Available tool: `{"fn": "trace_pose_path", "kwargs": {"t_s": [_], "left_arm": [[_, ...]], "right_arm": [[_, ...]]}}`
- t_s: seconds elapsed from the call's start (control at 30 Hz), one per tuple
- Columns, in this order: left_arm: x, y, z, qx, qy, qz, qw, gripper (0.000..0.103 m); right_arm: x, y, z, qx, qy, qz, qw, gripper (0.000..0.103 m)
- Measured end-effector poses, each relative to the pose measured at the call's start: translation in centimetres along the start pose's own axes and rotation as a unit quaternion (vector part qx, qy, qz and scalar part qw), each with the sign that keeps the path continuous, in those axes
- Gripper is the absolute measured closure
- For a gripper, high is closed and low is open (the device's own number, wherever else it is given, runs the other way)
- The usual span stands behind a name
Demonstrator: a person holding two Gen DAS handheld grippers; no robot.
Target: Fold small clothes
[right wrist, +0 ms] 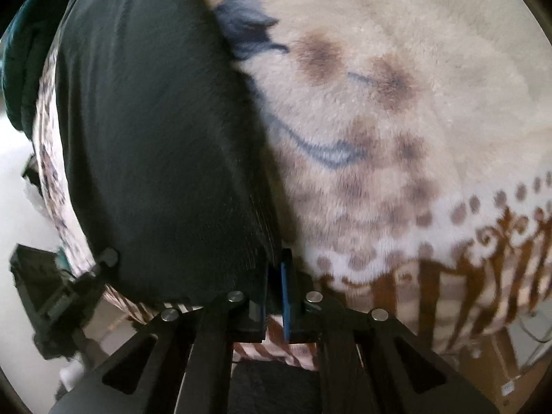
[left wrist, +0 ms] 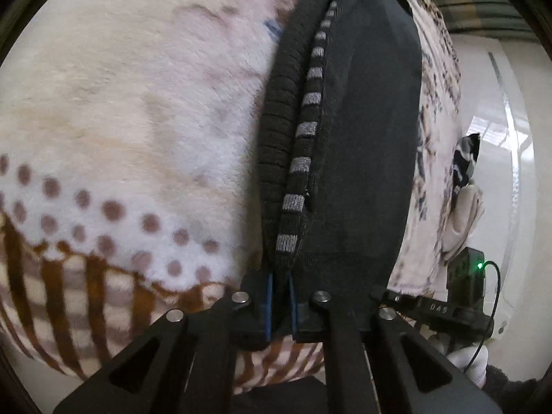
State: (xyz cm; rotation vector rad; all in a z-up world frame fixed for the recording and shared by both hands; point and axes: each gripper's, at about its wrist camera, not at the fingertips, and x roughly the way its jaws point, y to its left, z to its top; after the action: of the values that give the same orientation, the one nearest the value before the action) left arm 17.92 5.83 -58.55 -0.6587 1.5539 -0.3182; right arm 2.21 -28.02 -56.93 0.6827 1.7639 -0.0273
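Observation:
A small dark knit garment (left wrist: 358,145) with a grey-striped edge (left wrist: 303,158) lies stretched over a plush blanket (left wrist: 138,103). My left gripper (left wrist: 280,296) is shut on the garment's near corner at the striped, ribbed hem. In the right wrist view the same dark garment (right wrist: 155,138) fills the left half. My right gripper (right wrist: 274,286) is shut on its other near corner. Both hold the near edge just above the blanket (right wrist: 396,103). The right gripper (left wrist: 438,310) also shows low right in the left wrist view.
The blanket is cream with brown dots, brown stripes at its near border and blue flower prints. A white floor (left wrist: 510,172) lies beyond the bed edge. Other cloth pieces (left wrist: 465,186) hang at that edge. A dark green fabric (right wrist: 20,69) sits far left.

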Motion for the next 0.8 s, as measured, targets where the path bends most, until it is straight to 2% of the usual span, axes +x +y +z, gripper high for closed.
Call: {"fn": "trace_pose_path", "kwargs": {"t_s": [0.2,0.23,0.3,0.37,0.4,0.43,0.47,0.5,0.53,0.6,0.7,0.8], "left_arm": [[0.6,0.9,0.1,0.008,0.011,0.027,0.9996,0.098],[1.1,1.2,0.3,0.005,0.015,0.025,0.9996,0.098],[1.7,1.2,0.6,-0.003,0.024,0.018,0.9995,0.098],[1.3,1.4,0.8,-0.02,0.037,-0.008,0.9991,0.097],[0.9,1.5,0.8,-0.029,0.04,-0.026,0.9984,0.092],[0.1,1.6,0.7,-0.037,0.039,-0.042,0.9977,0.07],[-0.5,1.6,0.6,-0.038,0.035,-0.051,0.9974,0.053],[-1.2,1.7,0.5,-0.038,0.026,-0.07,0.9965,0.025],[-1.6,1.9,0.5,-0.039,0.02,-0.084,0.9955,0.016],[-1.1,2.7,0.8,-0.046,0.018,-0.097,0.9941,0.016],[1.5,3.6,1.6,-0.046,0.036,-0.094,0.9938,0.016],[3.4,2.7,2.3,-0.032,0.044,-0.085,0.9949,0.015]], "right_arm": [[0.7,2.4,-1.1,0.007,0.018,-0.024,1.0,0.098],[1.3,2.5,-1.0,0.011,0.022,-0.029,0.999,0.098],[4.5,5.5,-0.6,0.008,0.033,-0.038,0.999,0.097],[5.6,6.1,0.1,-0.028,0.045,-0.051,0.997,0.092],[5.6,6.4,0.3,-0.037,0.056,-0.049,0.997,0.086],[5.4,6.7,0.3,-0.041,0.069,-0.037,0.996,0.076],[5.1,6.7,0.3,-0.041,0.073,-0.023,0.996,0.068],[4.5,6.7,0.3,-0.035,0.067,-0.004,0.997,0.052],[4.1,6.4,0.4,-0.031,0.061,0.002,0.998,0.045],[3.8,6.2,0.7,-0.028,0.046,0.017,0.998,0.044],[5.6,5.9,1.4,-0.027,0.05,0.043,0.997,0.044],[7.4,5.5,1.9,-0.018,0.061,0.085,0.994,0.034]]}}
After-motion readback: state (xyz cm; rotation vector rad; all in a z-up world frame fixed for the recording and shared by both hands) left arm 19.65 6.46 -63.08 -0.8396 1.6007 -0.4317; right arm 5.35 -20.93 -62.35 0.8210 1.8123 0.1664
